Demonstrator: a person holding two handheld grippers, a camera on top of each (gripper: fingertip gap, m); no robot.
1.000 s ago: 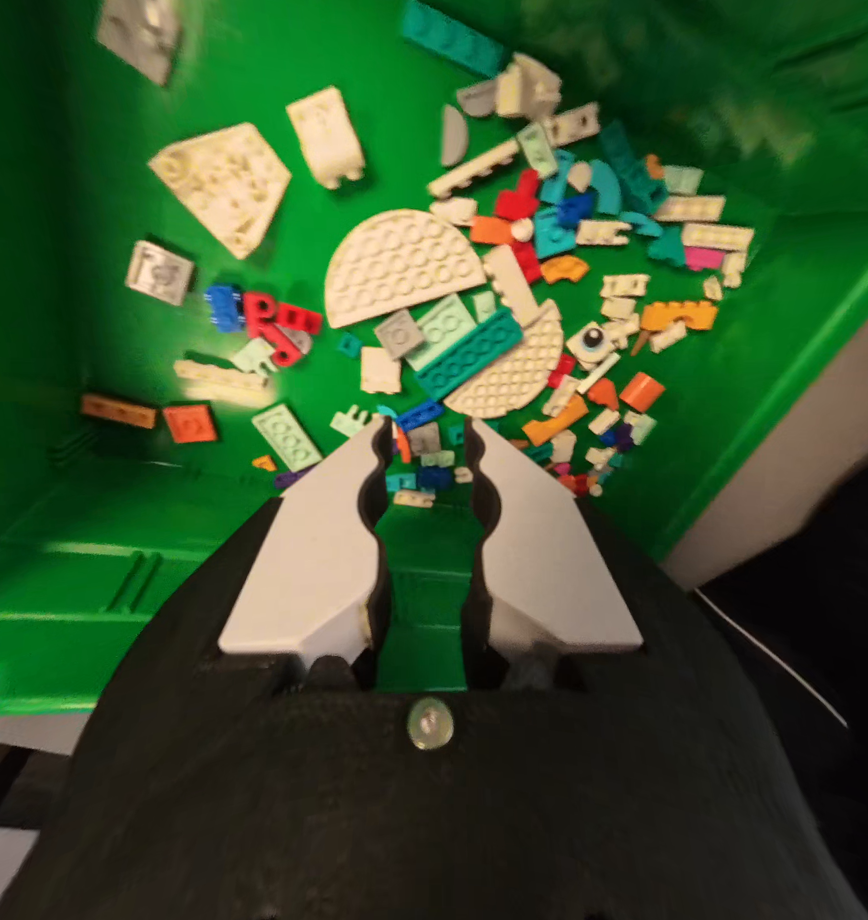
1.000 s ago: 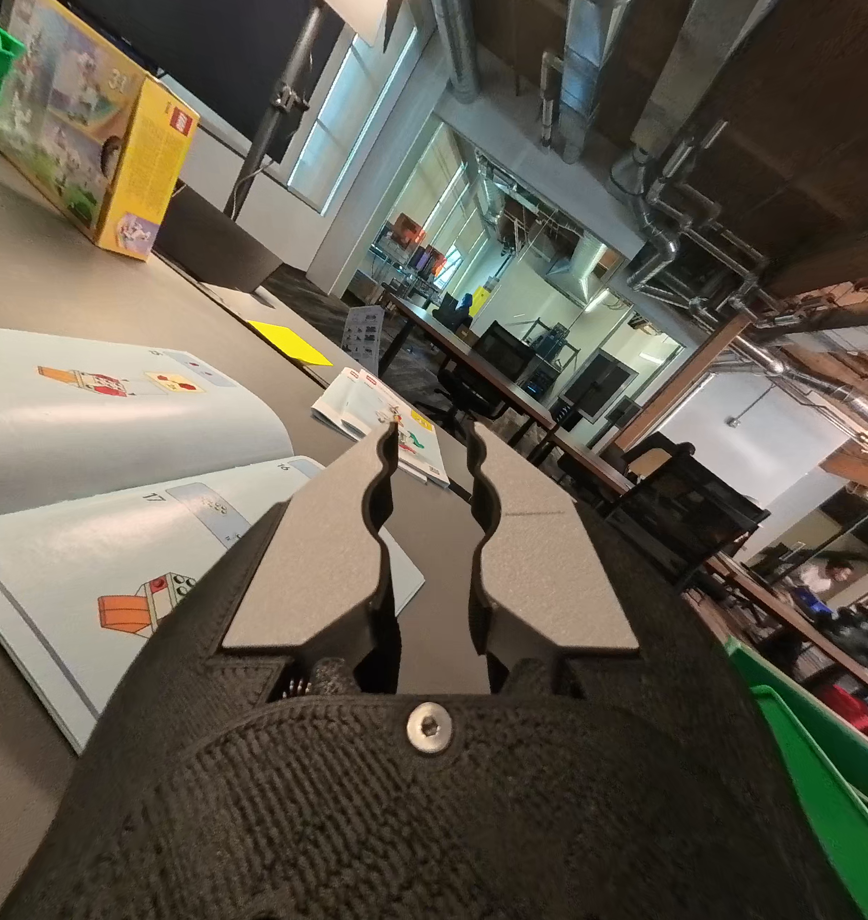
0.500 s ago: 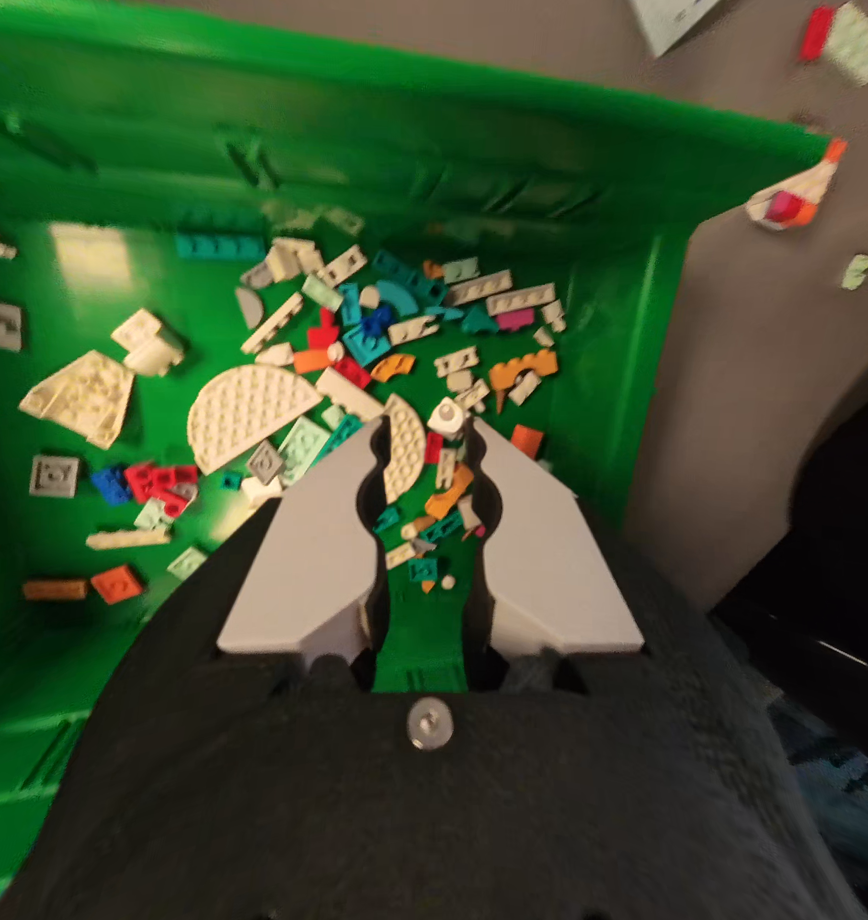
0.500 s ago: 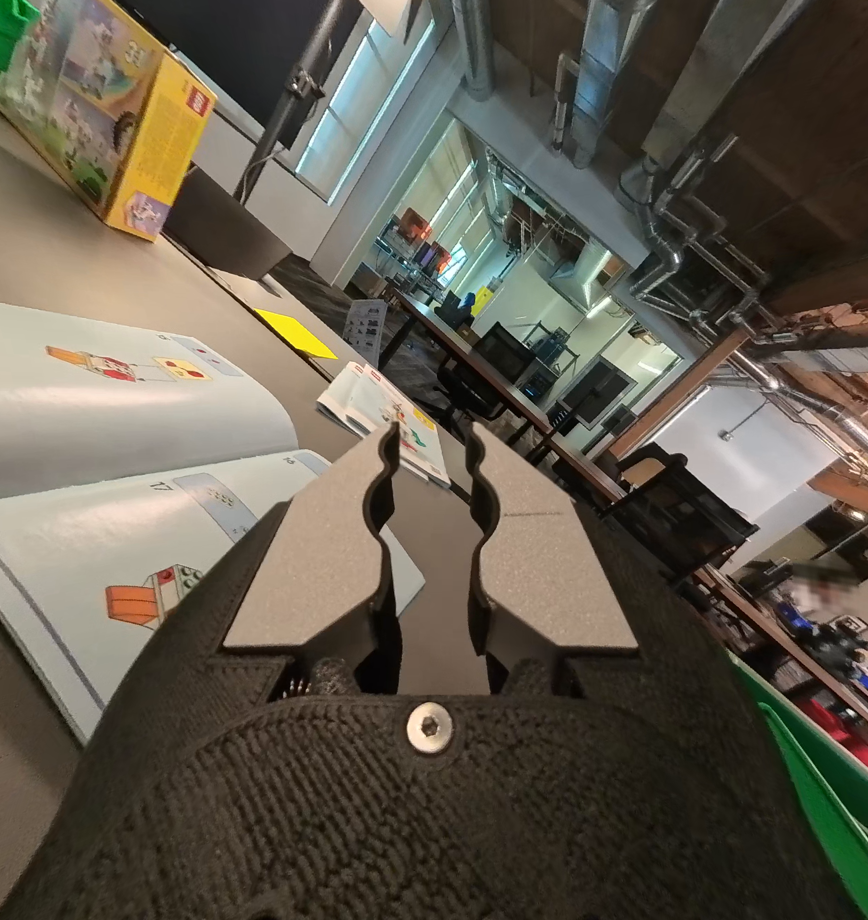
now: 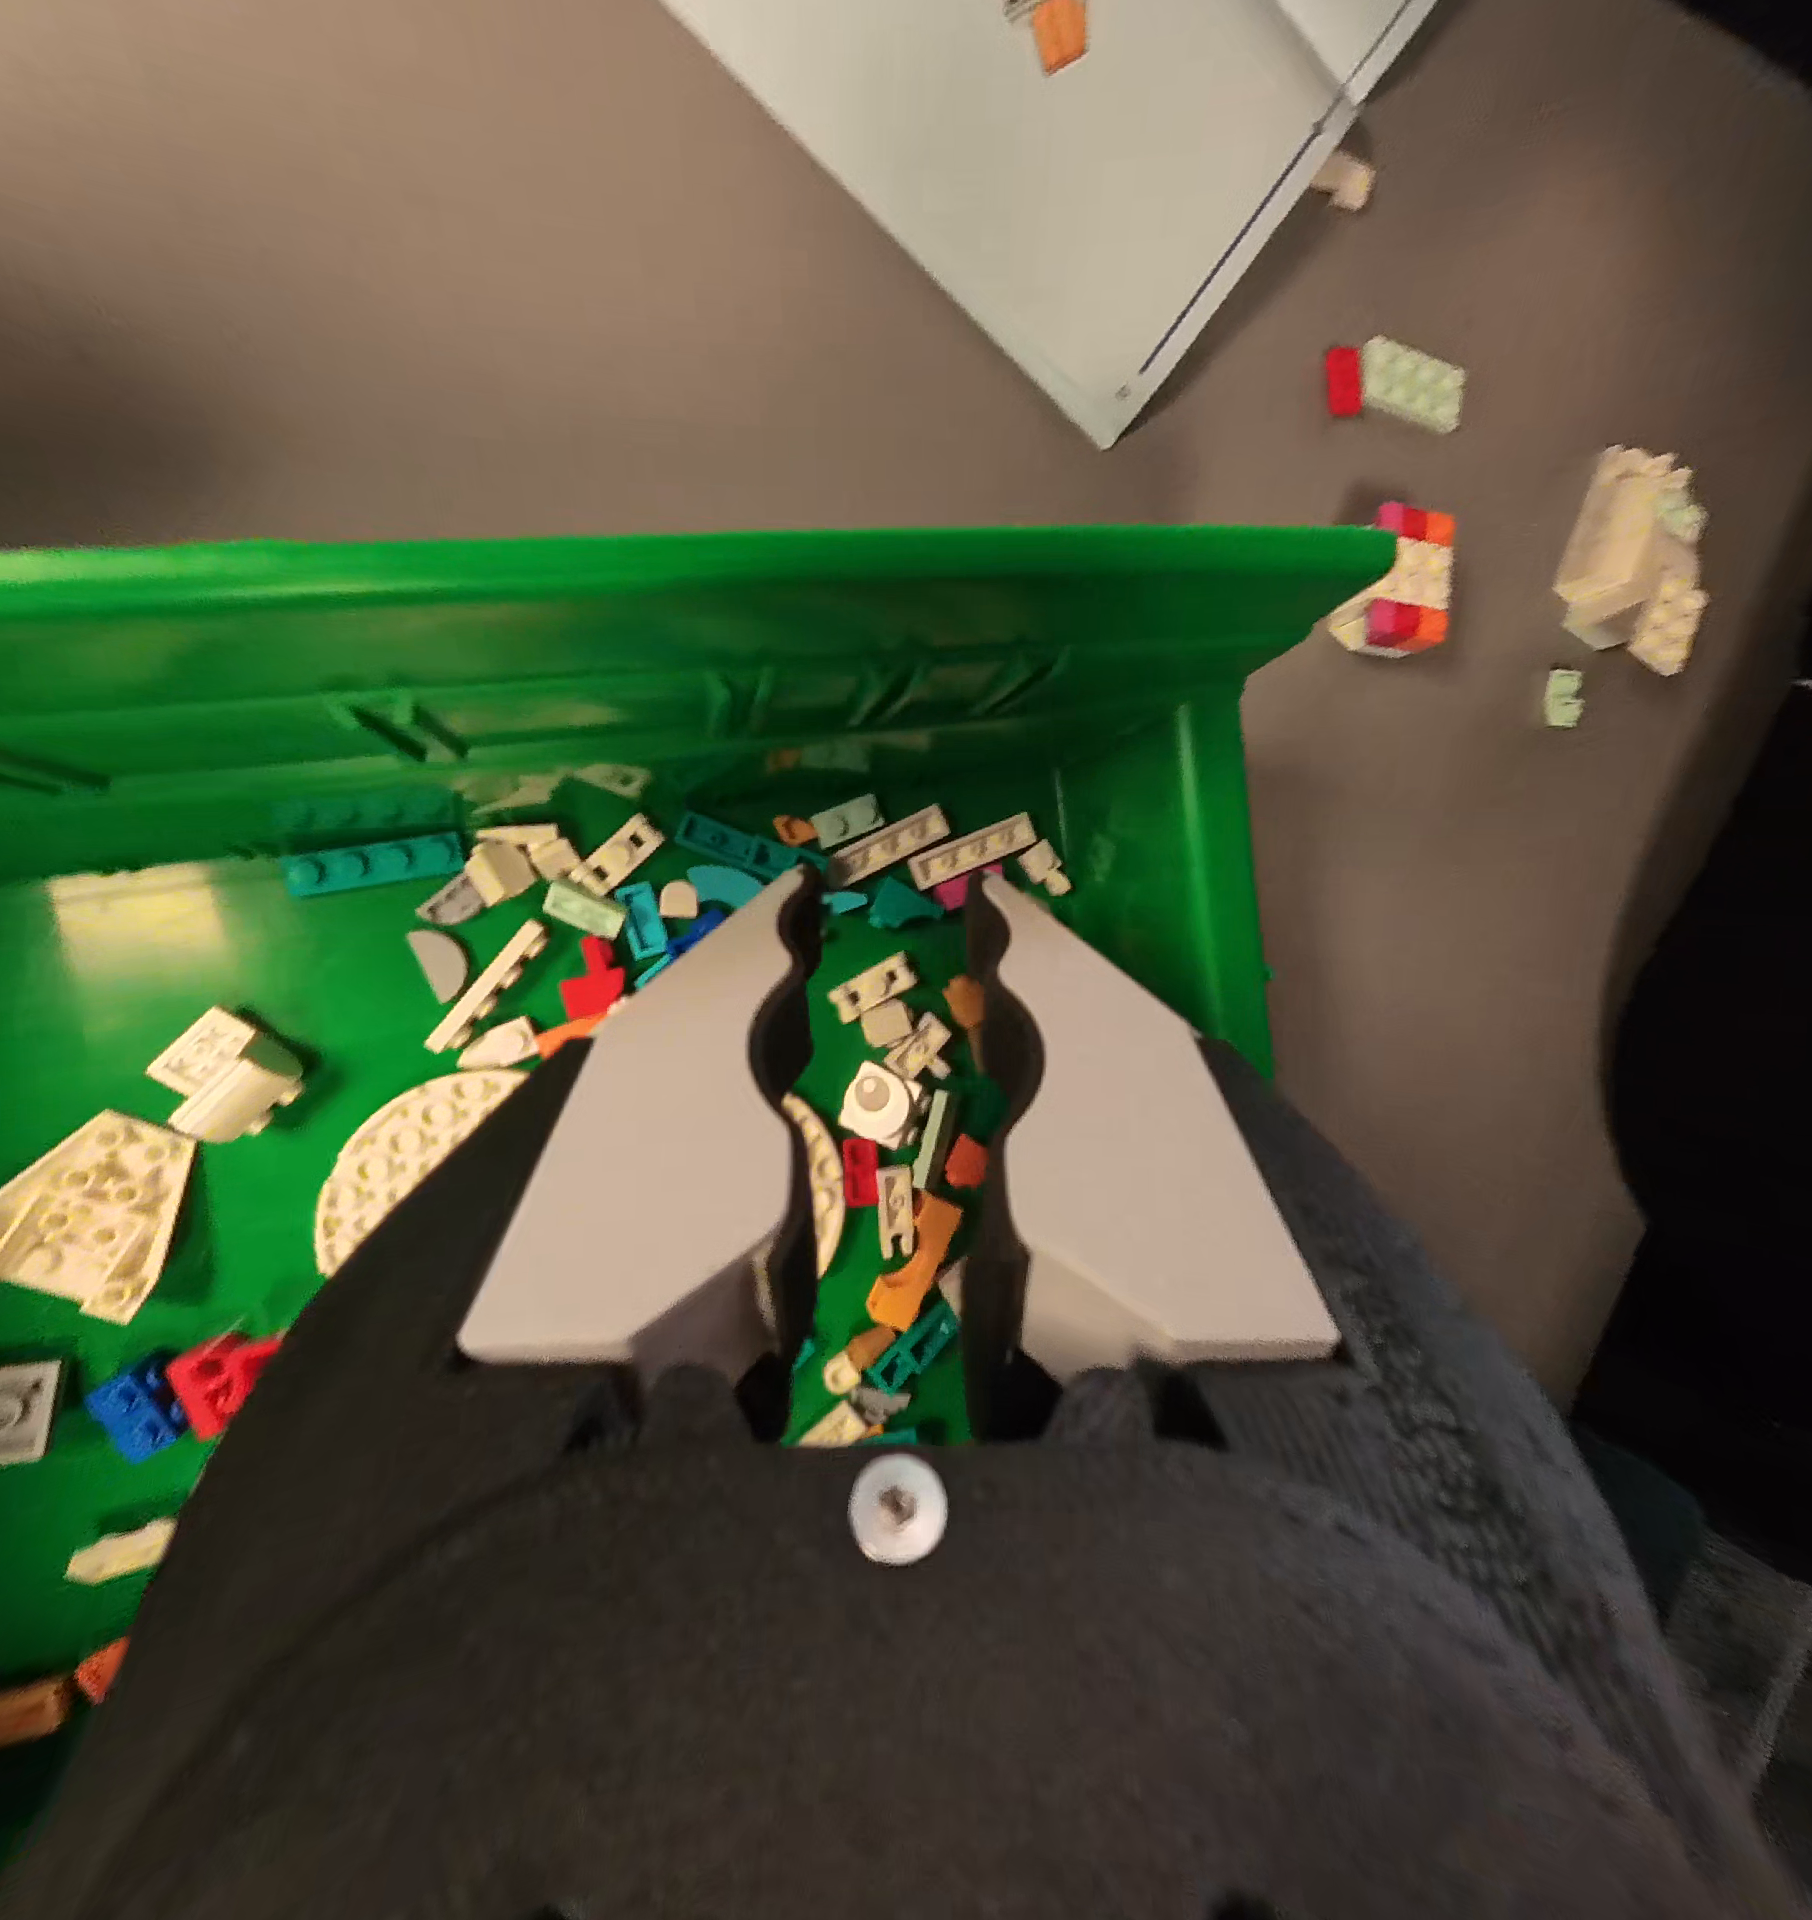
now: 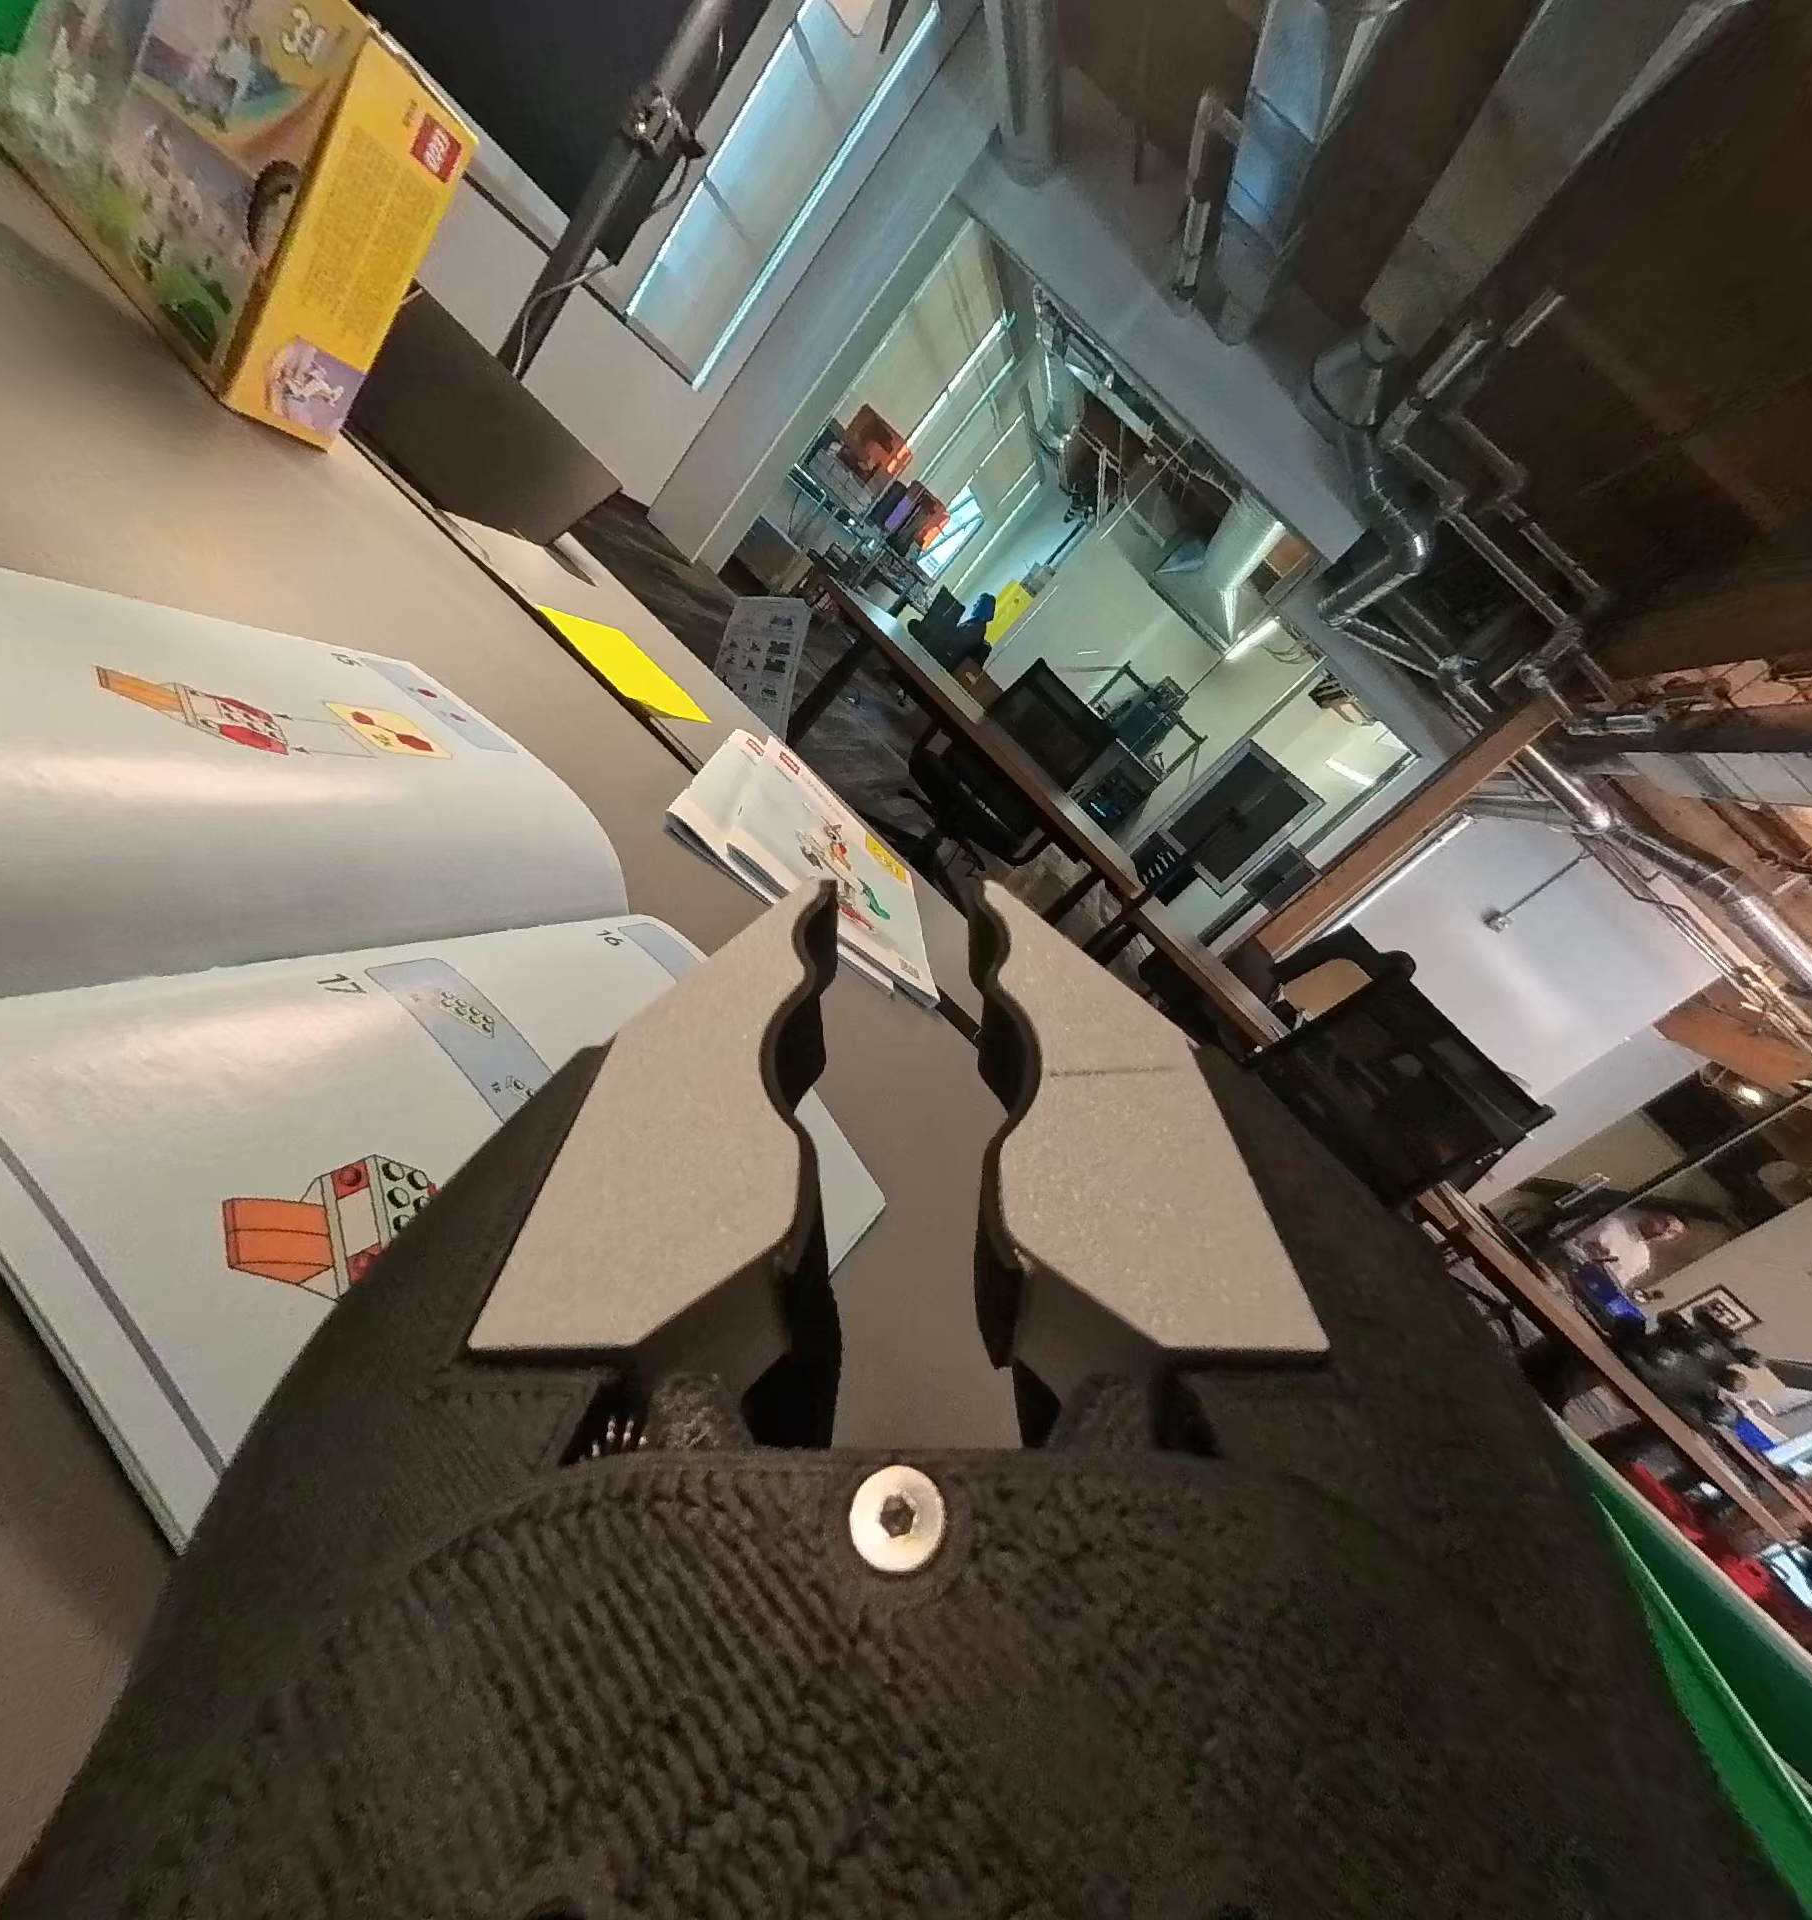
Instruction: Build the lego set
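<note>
In the left wrist view, the left gripper (image 5: 894, 883) hangs spread and empty above the green bin (image 5: 673, 613), over its loose lego pieces (image 5: 886, 1101). In the right wrist view, the right gripper (image 6: 900, 899) is also spread and empty, beside the open instruction booklet (image 6: 258, 1049).

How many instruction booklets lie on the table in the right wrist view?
2: an open booklet at the left, partly behind the right gripper, and a closed booklet farther off, just past the fingertips. More may lie out of frame.

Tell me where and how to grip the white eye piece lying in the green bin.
Come straight down with the open left gripper and close on two opposite flat sides of the white eye piece. It lies face up among loose bricks in the green bin, so a side approach is probably blocked.
</note>
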